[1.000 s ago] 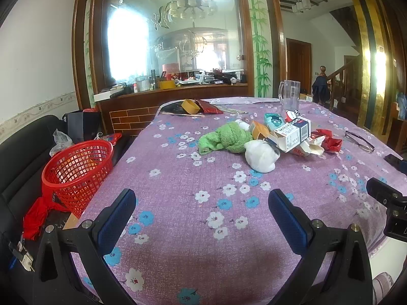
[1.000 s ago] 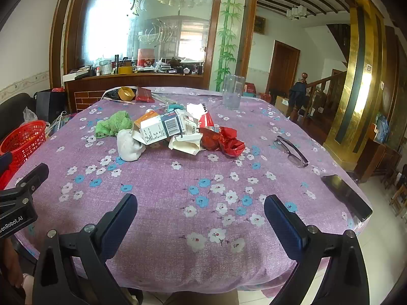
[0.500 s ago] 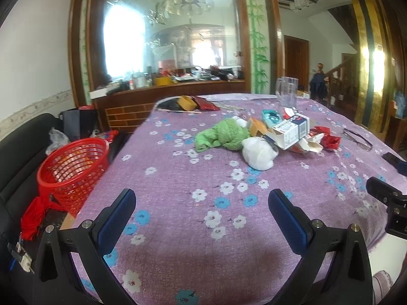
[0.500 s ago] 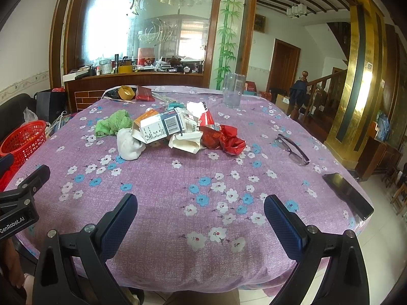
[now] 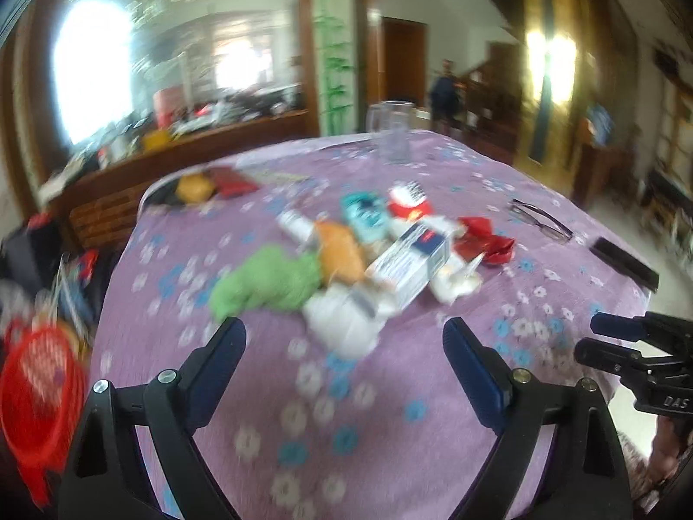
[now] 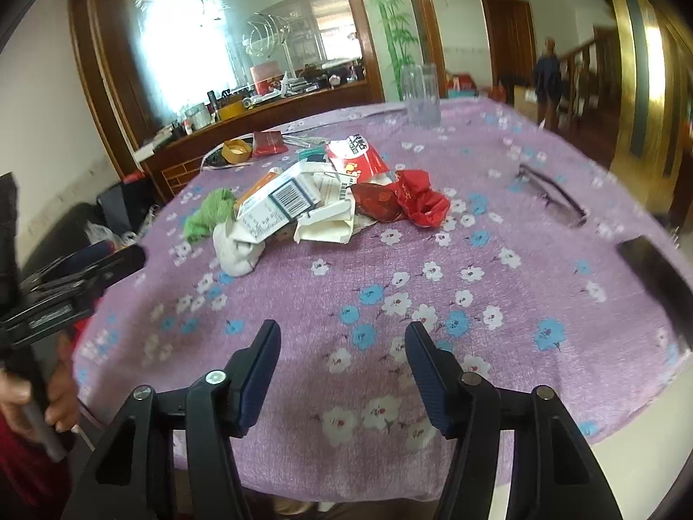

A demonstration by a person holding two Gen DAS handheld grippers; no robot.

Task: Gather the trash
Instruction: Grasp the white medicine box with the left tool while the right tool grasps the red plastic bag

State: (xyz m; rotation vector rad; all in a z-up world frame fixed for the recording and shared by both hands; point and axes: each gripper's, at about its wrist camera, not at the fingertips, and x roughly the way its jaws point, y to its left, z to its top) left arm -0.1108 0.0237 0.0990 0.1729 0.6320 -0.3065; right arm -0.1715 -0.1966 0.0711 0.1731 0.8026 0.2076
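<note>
Both grippers have swung in toward the trash pile since a second ago, and their fingers are closing with nothing between them: left gripper (image 5: 344, 357) still wide, right gripper (image 6: 342, 357) about half closed, both released, holding nothing.

One round counter (image 6: 498, 312) with purple flowered cloth carries everything. One red basket (image 5: 37, 394) sits off the counter's left edge, low in the blurred left view. One trash pile sits mid-counter, ahead of both grippers, well apart from the fingers. In the pile:
- one white barcode box (image 6: 281, 201), tilted on top
- one white crumpled wad (image 6: 236, 249), nearest the left gripper
- one green cloth (image 6: 208, 212), left end of the pile
- one cream torn carton (image 6: 327, 225), just beside the box
- one red-white snack bag (image 6: 357, 158), behind
- two red crumpled wrappers (image 6: 403, 201), touching, right end

Away from the pile: one clear pitcher (image 6: 420, 95) at the far edge, one pair of glasses (image 6: 552, 195) at right, one black phone (image 6: 654, 268) at the right edge, one yellow tape roll (image 6: 236, 151) at far left. One hand (image 6: 39, 394) grips the left gripper's handle.
</note>
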